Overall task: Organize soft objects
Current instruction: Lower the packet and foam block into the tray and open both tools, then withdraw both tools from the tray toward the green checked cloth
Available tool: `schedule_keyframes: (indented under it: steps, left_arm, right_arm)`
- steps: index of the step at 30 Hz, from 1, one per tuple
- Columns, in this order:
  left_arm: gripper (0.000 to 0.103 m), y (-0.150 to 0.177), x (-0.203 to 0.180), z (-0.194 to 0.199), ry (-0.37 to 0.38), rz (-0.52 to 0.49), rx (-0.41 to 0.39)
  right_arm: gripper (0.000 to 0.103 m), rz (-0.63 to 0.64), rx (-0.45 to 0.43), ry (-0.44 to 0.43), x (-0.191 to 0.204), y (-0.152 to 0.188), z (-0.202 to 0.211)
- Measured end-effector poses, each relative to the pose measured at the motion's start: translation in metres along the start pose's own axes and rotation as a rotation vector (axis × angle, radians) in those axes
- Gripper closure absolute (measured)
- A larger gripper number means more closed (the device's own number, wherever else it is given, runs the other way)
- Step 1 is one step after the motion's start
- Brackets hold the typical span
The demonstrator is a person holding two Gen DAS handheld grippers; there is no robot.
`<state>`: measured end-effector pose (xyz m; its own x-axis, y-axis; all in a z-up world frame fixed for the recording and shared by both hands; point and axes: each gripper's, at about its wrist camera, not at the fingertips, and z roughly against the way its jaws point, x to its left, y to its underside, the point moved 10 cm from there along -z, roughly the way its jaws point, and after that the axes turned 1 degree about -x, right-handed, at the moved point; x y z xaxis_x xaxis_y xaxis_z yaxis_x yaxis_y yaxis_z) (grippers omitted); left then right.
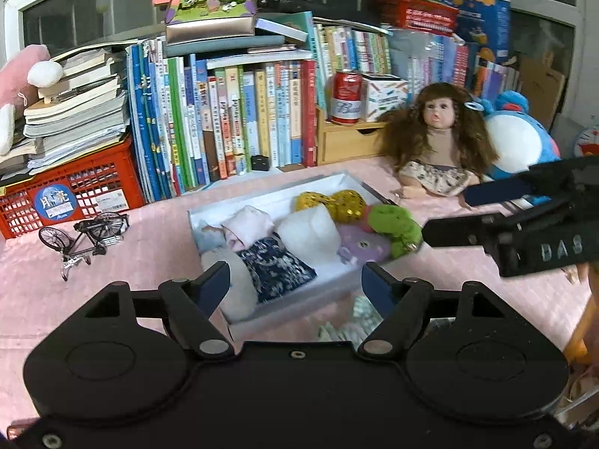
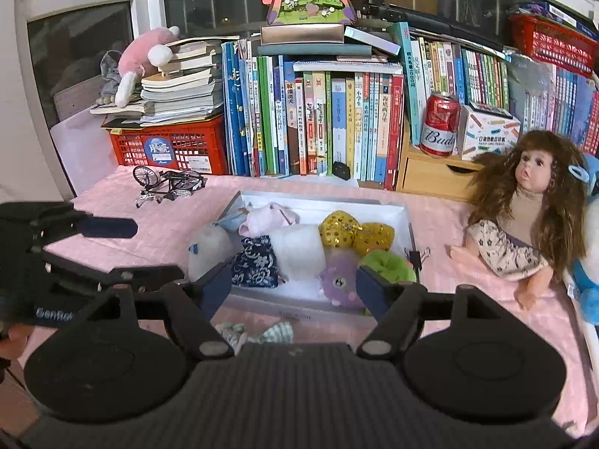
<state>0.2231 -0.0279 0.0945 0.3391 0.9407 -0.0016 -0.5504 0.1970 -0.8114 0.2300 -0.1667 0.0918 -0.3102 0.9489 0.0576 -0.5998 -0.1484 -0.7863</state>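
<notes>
Desk covered in pink cloth (image 2: 468,224), books stacked behind. Task things sit mid-desk in a shallow white rectangular tray (image 2: 397,211).

Left to right inside the tray, from the right wrist view: a pale whitish plush lump (image 2: 207,249) at the left end; a dark blue floral fabric pouch (image 2: 256,262) beside it; a pink fabric piece (image 2: 265,220) behind the pouch; a white fluffy cushion-like block (image 2: 297,252) in the middle; a purple plush creature with one eye (image 2: 338,278) at the front; a gold sequinned bow (image 2: 355,234) behind it; a green plush ring (image 2: 385,263) at the right end, against the tray wall. Seven pieces, packed close, most touching.

Outside the tray: a small green-and-white checked fabric bow (image 2: 258,333) lies on the cloth just in front of the near wall, below the grippers. Further right a long-haired brown-wigged doll in a floral dress (image 2: 531,217) sits on the cloth, leaning on a blue-and-white plush toy (image 1: 520,138).

Left gripper (image 1: 295,284): jaws spread, nothing between them, hovering over the tray's near-left part. Right gripper (image 2: 292,284): jaws spread, empty, above the near edge.

Judgement: mostly done. The checked bow looks like the remaining loose piece; whether the doll and blue plush count, I cannot tell.
</notes>
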Motion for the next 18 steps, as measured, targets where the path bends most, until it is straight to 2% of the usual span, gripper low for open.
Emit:
schedule_keyframes:
  steps: [10, 18]
  left_arm:
    - [0.026, 0.033, -0.013, 0.016, 0.026, -0.021, -0.001]
    - [0.026, 0.047, -0.021, 0.023, 0.009, -0.069, -0.026]
  right_arm:
    - [0.018, -0.006, 0.023, -0.006, 0.002, 0.012, 0.004]
    - [0.018, -0.017, 0.06, -0.008, 0.002, 0.021, -0.006]
